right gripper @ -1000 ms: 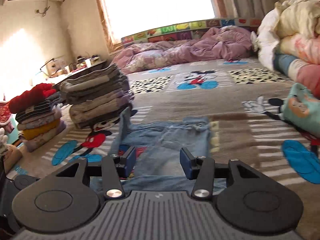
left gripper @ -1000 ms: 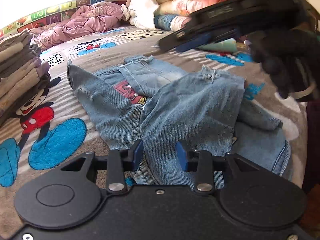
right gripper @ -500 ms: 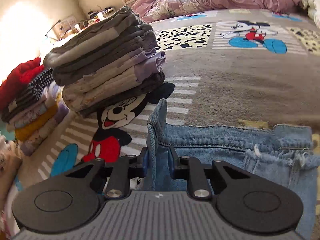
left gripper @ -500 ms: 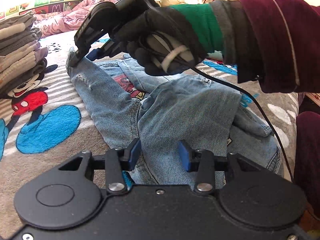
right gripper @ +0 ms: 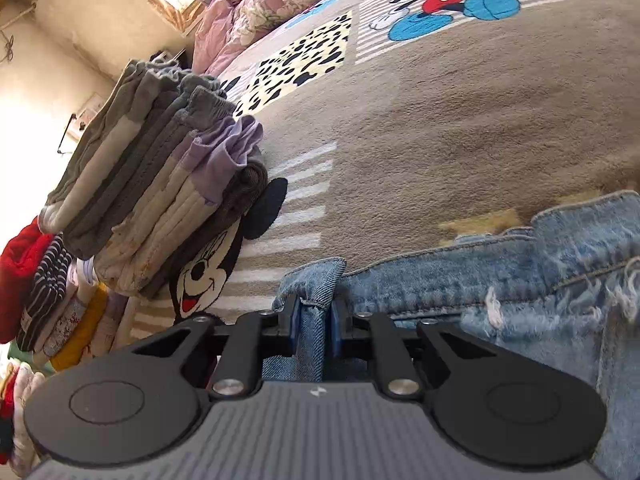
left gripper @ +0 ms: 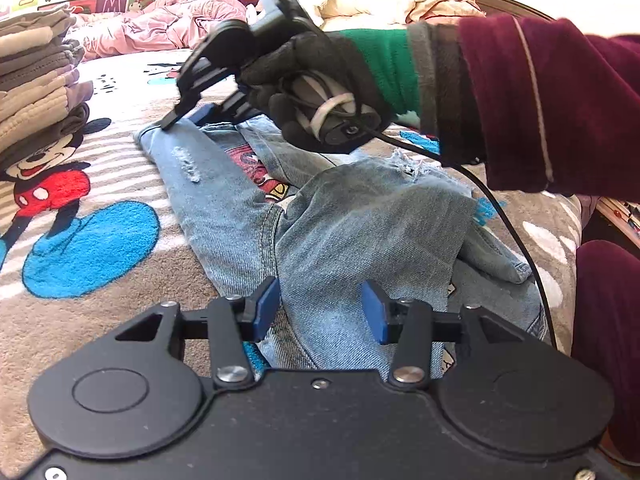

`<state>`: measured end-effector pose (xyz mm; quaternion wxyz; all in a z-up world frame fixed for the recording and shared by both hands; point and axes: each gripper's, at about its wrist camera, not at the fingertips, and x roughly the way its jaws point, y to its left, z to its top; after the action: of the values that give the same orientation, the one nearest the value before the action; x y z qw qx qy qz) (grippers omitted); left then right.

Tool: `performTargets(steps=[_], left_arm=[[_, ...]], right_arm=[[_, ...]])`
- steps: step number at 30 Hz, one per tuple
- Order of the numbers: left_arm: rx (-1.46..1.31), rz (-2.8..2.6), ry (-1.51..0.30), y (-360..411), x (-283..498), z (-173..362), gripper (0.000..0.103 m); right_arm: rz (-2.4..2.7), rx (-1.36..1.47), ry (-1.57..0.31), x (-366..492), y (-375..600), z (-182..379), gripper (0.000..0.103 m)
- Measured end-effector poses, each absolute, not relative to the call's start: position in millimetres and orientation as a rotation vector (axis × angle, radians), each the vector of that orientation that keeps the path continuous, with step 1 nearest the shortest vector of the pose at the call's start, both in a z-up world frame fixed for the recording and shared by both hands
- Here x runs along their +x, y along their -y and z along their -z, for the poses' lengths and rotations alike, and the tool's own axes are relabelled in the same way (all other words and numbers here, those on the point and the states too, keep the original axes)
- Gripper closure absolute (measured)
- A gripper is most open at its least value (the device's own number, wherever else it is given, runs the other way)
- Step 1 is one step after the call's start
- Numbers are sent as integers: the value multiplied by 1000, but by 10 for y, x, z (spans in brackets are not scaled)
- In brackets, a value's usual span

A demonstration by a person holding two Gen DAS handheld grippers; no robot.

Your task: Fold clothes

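Note:
A pair of light blue ripped jeans (left gripper: pixel 352 232) lies crumpled on the cartoon-print blanket (left gripper: pixel 92 240). My left gripper (left gripper: pixel 320 312) is open, low over the near part of the jeans, holding nothing. My right gripper (right gripper: pixel 315 320) is shut on the far corner of the jeans (right gripper: pixel 500 288), the denim edge pinched between its blue pads. In the left wrist view the right gripper (left gripper: pixel 180 118) shows at that far corner, held by a black-gloved hand.
A stack of folded grey and lilac clothes (right gripper: pixel 160 184) stands left of the jeans, also in the left wrist view (left gripper: pixel 36 88). More folded piles (right gripper: pixel 40 280) lie further left. A pink quilt (left gripper: pixel 172 28) and rolled bedding (left gripper: pixel 384 0) lie at the back.
My right gripper came down from above, reached the far corner of the jeans and closed on it. My left gripper stayed open in place over the near denim.

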<state>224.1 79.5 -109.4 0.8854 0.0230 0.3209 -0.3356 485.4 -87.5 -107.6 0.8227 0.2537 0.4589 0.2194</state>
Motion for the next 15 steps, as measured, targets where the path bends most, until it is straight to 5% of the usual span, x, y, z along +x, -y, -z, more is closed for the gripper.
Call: performTargets(steps=[5, 12, 15], left_arm=[[34, 705, -669, -819, 2244, 1099, 58], [21, 713, -672, -838, 2251, 1103, 56], [11, 714, -674, -857, 2266, 1107, 56]], right_arm=[[-438, 532, -863, 4757, 1040, 920, 67], [-592, 189, -761, 4659, 554, 526, 69], [-556, 57, -844, 4795, 369, 881, 67]])
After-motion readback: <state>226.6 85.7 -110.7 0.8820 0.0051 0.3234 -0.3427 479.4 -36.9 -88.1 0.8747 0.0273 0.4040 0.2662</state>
